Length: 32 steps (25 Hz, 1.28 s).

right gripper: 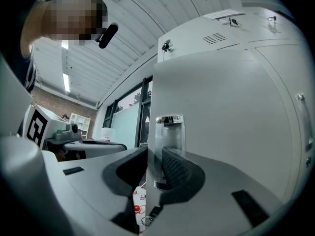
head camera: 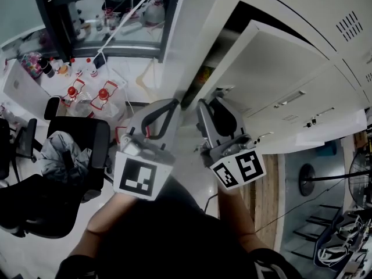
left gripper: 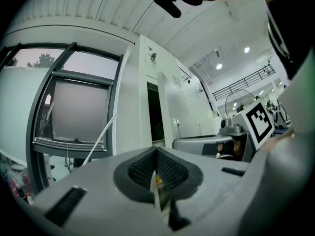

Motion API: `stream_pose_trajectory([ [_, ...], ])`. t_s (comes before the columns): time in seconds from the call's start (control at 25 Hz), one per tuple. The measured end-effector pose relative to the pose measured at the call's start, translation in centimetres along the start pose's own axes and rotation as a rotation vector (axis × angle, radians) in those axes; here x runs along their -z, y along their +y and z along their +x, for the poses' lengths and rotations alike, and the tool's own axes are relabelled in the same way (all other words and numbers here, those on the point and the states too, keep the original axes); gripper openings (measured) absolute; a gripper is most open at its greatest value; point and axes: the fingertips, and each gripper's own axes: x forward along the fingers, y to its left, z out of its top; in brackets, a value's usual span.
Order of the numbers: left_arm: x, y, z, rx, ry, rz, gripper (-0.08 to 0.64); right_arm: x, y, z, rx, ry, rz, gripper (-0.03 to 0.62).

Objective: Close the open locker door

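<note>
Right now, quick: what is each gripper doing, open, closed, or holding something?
Left gripper: closed, holding nothing.
Right gripper: closed on the edge of the locker door, by its handle.

Left tool (left gripper: 156,157) closed, right tool (right gripper: 154,157) clamping.

The head view is lit brightly and evenly by daylight admitted through the window (head camera: 116,16) at upper left; the white locker door (head camera: 279,68) is left pale, with soft shadows. Ceiling lights (left gripper: 219,66) glare at right. Both gripper views are bent by fisheye distortion and darkened at the corners.
</note>
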Motion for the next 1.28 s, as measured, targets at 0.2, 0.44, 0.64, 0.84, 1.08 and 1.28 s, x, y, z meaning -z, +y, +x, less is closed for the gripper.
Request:
stream_pose_trajectory([
  [0.2,0.2,0.6,0.2,-0.005,0.001,0.001,-0.002,0.2,-0.3,0.8,0.006,0.001,-0.003,0.098],
  [0.44,0.3,1.1,0.7,-0.003,-0.001,0.001,-0.002,0.3,-0.6,1.4,0.007,0.002,-0.004,0.095],
  [0.64,0.6,1.6,1.1,-0.003,0.003,-0.008,-0.002,0.4,-0.8,2.0,0.006,0.004,-0.006,0.092],
  [0.84,0.6,1.8,1.7,-0.003,0.002,-0.007,-0.002,0.5,-1.2,2.4,0.007,0.007,-0.007,0.091],
  [1.08,0.7,2.1,2.2,-0.003,0.002,-0.005,-0.002,0.5,-1.5,3.0,0.011,0.009,-0.010,0.086],
  [1.28,0.8,2.6,2.5,-0.012,0.002,-0.009,-0.002,0.6,-1.8,3.6,0.018,0.014,-0.011,0.081],
])
